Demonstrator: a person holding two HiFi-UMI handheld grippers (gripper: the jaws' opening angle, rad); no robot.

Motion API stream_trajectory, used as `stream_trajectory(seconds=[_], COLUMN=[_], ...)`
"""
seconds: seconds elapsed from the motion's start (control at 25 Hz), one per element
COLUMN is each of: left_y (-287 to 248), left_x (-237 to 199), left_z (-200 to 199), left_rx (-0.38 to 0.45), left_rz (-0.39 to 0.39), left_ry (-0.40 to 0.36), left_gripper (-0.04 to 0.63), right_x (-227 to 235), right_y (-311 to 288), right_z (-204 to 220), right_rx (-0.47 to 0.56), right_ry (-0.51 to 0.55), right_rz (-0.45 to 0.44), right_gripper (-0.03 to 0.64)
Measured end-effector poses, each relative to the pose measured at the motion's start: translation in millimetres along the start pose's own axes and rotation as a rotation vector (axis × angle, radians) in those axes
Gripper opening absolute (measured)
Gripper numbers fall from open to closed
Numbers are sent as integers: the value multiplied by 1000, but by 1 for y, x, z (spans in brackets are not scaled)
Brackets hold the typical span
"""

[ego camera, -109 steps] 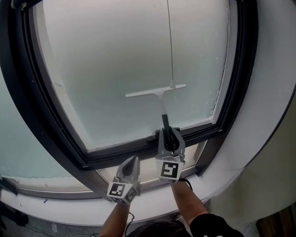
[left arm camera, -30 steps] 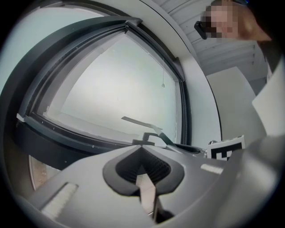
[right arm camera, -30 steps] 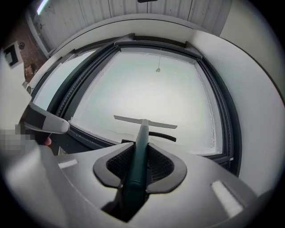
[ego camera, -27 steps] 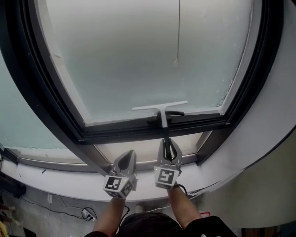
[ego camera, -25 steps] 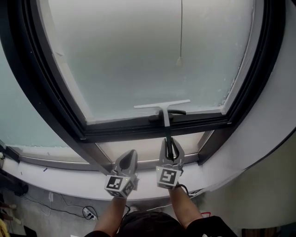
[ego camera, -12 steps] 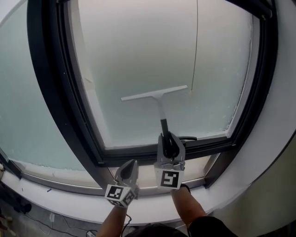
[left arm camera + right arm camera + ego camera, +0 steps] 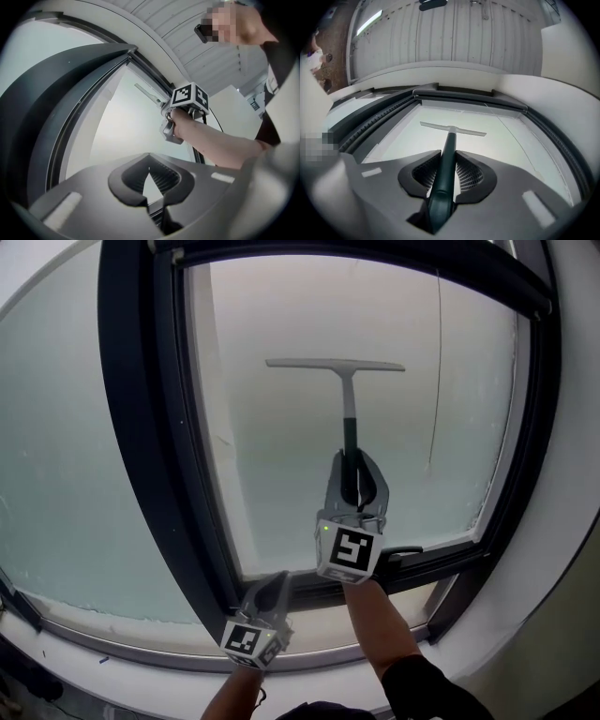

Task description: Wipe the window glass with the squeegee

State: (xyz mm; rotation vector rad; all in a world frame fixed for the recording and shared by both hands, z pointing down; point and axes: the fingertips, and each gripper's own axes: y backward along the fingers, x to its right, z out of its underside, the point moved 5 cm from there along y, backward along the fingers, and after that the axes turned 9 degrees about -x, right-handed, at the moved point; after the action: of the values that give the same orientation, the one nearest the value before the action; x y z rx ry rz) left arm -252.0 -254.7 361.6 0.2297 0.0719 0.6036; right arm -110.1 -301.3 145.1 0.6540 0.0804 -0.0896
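Observation:
The squeegee has a pale blade (image 7: 335, 364) lying level against the upper part of the frosted window glass (image 7: 272, 465), and a dark green handle (image 7: 349, 432) running down from it. My right gripper (image 7: 354, 465) is shut on that handle, arm stretched upward. In the right gripper view the handle (image 7: 445, 173) passes between the jaws and the blade (image 7: 452, 127) rests on the pane ahead. My left gripper (image 7: 278, 581) hangs low by the bottom frame, shut with nothing in it; in its own view (image 7: 149, 164) the right gripper's marker cube (image 7: 190, 96) shows above.
A thick dark window frame (image 7: 141, 427) surrounds the pane. A thin pull cord (image 7: 436, 381) hangs down the right side of the glass. A small dark window latch (image 7: 403, 552) sits on the bottom frame. A white sill (image 7: 141, 652) curves below.
The right gripper has carried the squeegee up from the bottom of the pane to near its top, with the blade now level. The left gripper stays low by the sill.

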Motion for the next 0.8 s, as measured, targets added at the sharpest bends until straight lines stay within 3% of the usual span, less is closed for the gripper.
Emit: stream_trajectory(seconds=[0.12,0.28,0.8], left_y=[0,1,6], left_x=[-3,-7,-6], left_z=[-6,-12,-6], left_rx=[-1,-1,-3], left_rz=[21,41,36], left_ry=[-9,-15,-26], left_gripper=[-2,-2,-2], right_x=[-7,-12,-21], right_y=[-8,-37,-22], right_z=[-20,-34,-7], right_rx=[55,54,-26], right_ry=[71,99,98], right_rz=[32,42,10], right_gripper=[97,97,97])
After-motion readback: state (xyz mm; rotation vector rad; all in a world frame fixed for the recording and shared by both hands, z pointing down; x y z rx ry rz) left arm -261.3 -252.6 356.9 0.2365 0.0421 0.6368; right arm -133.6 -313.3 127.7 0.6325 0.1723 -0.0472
